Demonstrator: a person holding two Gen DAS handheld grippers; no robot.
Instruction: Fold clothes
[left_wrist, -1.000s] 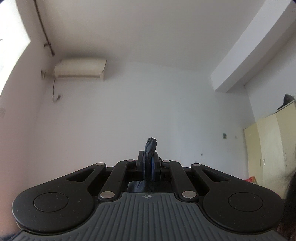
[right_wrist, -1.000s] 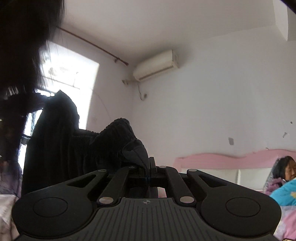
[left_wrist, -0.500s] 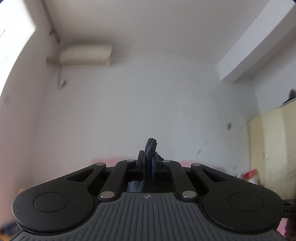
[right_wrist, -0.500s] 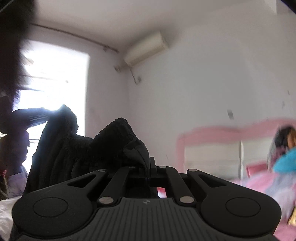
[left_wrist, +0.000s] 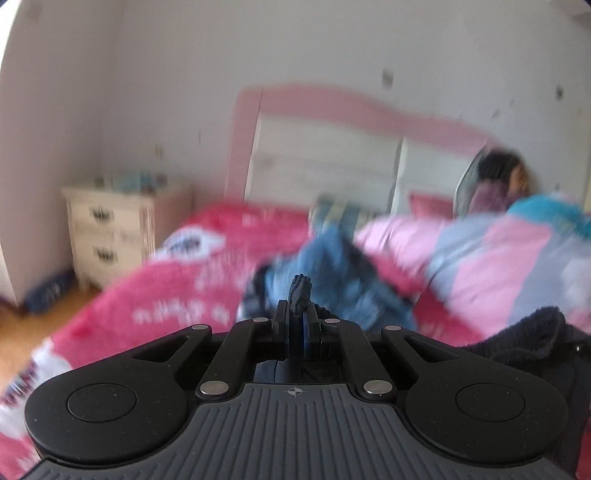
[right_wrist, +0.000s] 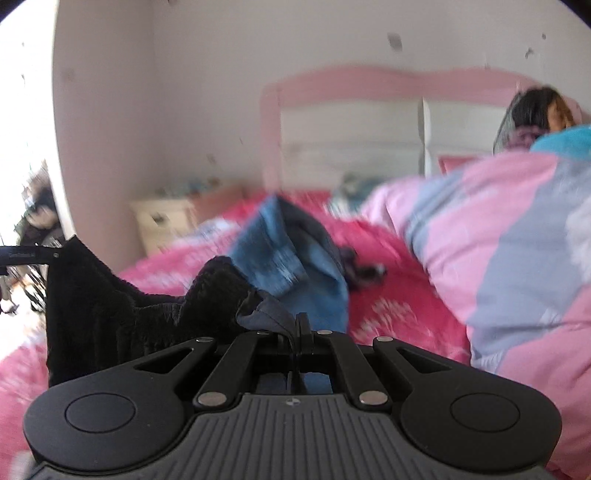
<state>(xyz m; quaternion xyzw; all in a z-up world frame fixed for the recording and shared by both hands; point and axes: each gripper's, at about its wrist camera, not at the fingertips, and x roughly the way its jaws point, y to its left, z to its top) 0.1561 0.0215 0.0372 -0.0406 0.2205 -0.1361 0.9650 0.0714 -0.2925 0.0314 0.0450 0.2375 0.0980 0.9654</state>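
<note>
Both claws, left claw (left_wrist: 301, 325) and right claw (right_wrist: 297, 332), pinch a dark fleecy garment (right_wrist: 122, 317) above the pink-covered bed (left_wrist: 166, 295); laying it flat seems next.

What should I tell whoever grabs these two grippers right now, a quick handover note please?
Left gripper: shut on a bunched edge of the dark garment.
Right gripper: shut on another edge of it; the cloth hangs between the two.
Blue jeans lie crumpled on the red bedspread, beside the pink quilt.
Done: garment gripped at two points.
Left: lay it flat and fold it, then the jeans.
</note>
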